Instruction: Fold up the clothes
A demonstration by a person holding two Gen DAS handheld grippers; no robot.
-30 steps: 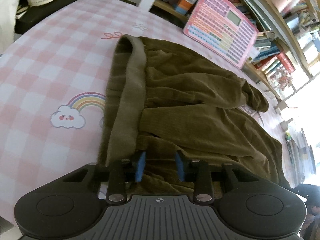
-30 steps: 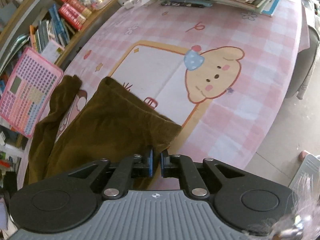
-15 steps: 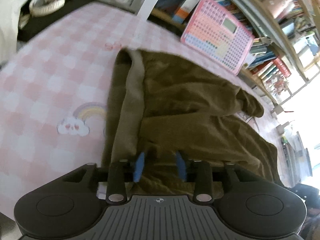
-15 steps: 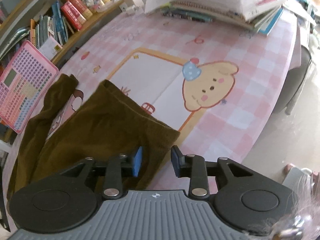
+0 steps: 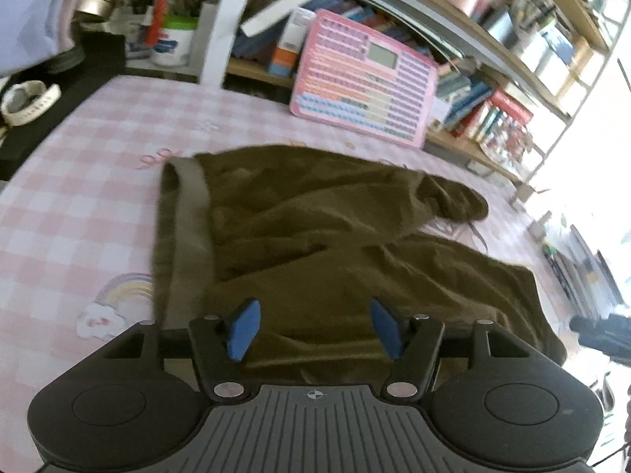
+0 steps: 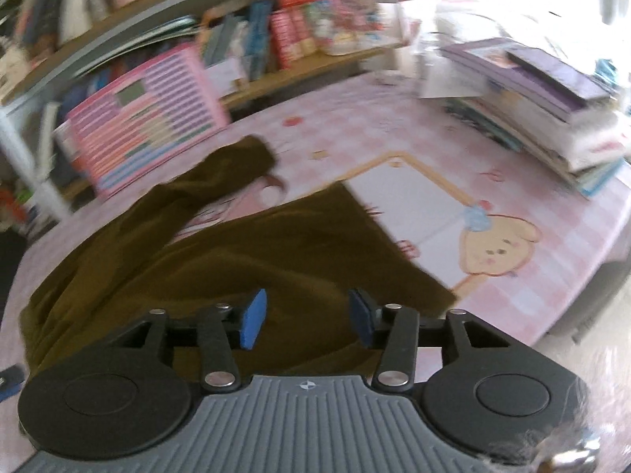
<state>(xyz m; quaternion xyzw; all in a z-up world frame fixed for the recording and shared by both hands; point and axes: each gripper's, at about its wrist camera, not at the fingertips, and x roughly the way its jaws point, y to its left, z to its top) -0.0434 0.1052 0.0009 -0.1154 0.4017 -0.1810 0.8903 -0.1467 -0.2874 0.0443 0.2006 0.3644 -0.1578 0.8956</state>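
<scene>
Olive-brown corduroy trousers (image 5: 323, 236) lie spread on the pink checked tablecloth (image 5: 90, 181), their grey-lined waistband (image 5: 189, 236) at the left in the left wrist view. My left gripper (image 5: 315, 329) hovers above the near edge of the fabric, its jaws opening, nothing pinched between the blue pads. In the right wrist view the trouser legs (image 6: 236, 252) stretch away to the left. My right gripper (image 6: 307, 319) is above the near leg's hem, jaws opening, the cloth lying loose beneath them.
A pink toy tablet (image 5: 363, 79) leans on the bookshelf (image 5: 493, 39) behind the table. A stack of books (image 6: 544, 90) sits at the far right corner. A cup of pens (image 5: 169, 39) and a white watch (image 5: 27, 98) are far left. The table's edge (image 6: 583, 287) drops off at right.
Both grippers let go of the trousers, spread their jaws and rose away from the fabric. The right one rolled and swung, so its view is blurred.
</scene>
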